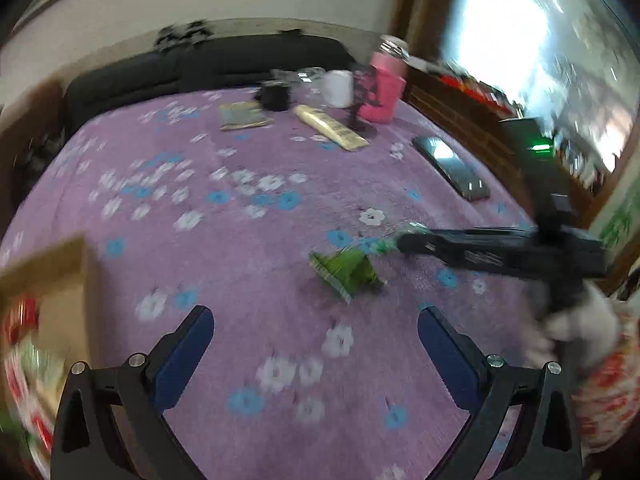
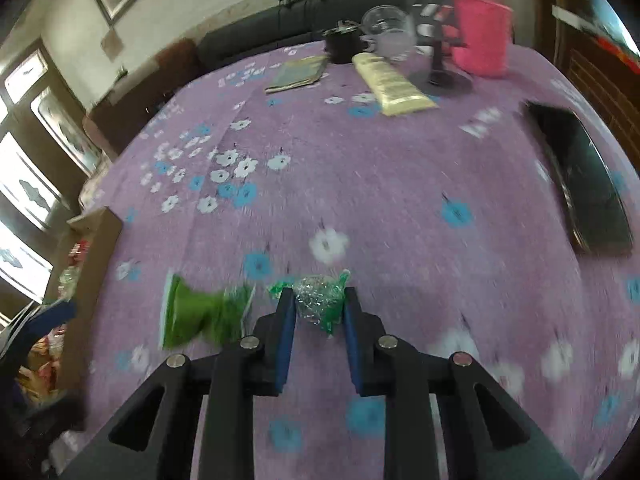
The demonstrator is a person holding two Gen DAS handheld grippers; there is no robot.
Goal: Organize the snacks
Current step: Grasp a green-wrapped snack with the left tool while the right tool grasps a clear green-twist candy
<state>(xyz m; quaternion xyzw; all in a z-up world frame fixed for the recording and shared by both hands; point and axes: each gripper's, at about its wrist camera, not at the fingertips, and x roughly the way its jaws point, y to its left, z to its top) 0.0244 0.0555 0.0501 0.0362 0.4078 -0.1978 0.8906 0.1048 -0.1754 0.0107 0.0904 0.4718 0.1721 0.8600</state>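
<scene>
A green snack packet (image 1: 346, 273) lies on the purple flowered tablecloth (image 1: 240, 240); it also shows in the right wrist view (image 2: 200, 312). My right gripper (image 2: 318, 300) is shut on a small green and silver wrapped candy (image 2: 320, 300). In the left wrist view the right gripper (image 1: 404, 240) reaches in from the right, just beside the packet. My left gripper (image 1: 314, 324) is open and empty, a little nearer than the packet. A cardboard box (image 1: 60, 280) with red and green snacks stands at the left; it also shows in the right wrist view (image 2: 96, 248).
At the far end stand a pink jug (image 1: 384, 84), a white cup (image 1: 338, 86), a black cup (image 1: 274, 96), a yellow packet (image 1: 330, 126) and a flat dark packet (image 1: 242, 116). A black phone (image 1: 450, 166) lies at the right edge.
</scene>
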